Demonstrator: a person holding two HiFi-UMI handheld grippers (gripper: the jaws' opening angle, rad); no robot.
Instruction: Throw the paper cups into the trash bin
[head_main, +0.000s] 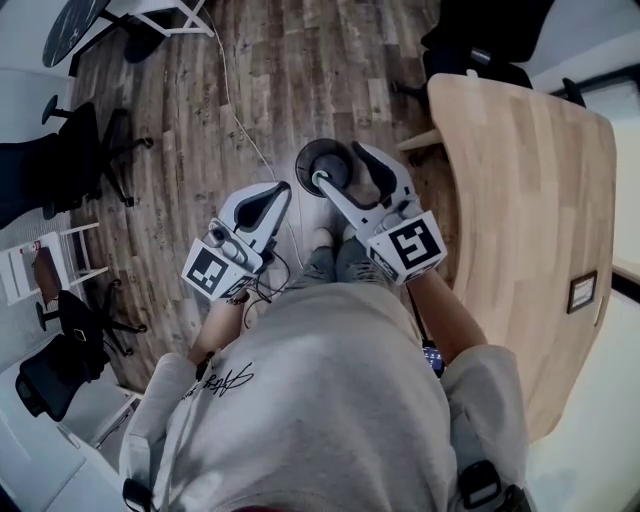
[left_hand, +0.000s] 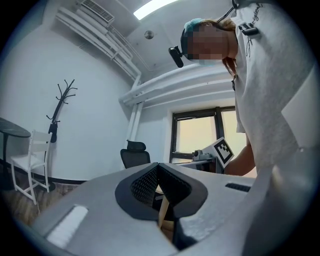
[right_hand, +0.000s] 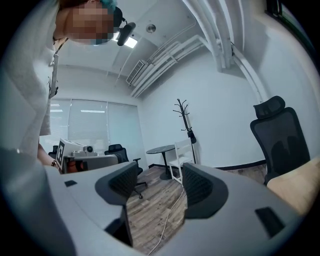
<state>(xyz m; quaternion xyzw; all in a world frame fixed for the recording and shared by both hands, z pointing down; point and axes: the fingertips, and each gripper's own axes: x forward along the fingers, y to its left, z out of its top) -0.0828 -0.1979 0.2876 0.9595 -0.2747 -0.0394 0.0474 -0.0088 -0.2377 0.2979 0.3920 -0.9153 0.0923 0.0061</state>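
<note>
Left gripper (head_main: 280, 190) shut, empty; right gripper (head_main: 338, 164) wide open, empty, over trash bin (head_main: 308, 156) rim.

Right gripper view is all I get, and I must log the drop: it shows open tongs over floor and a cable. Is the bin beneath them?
Observer: In the head view the right gripper overlaps the dark round bin on the floor; its height above it I cannot tell.
Operator: And the other gripper?
Observer: The left gripper has its tongs together, with nothing between them.
Operator: Any cups to be seen?
Observer: None shows in any view; the visible part of the table carries only a small dark frame.
</note>
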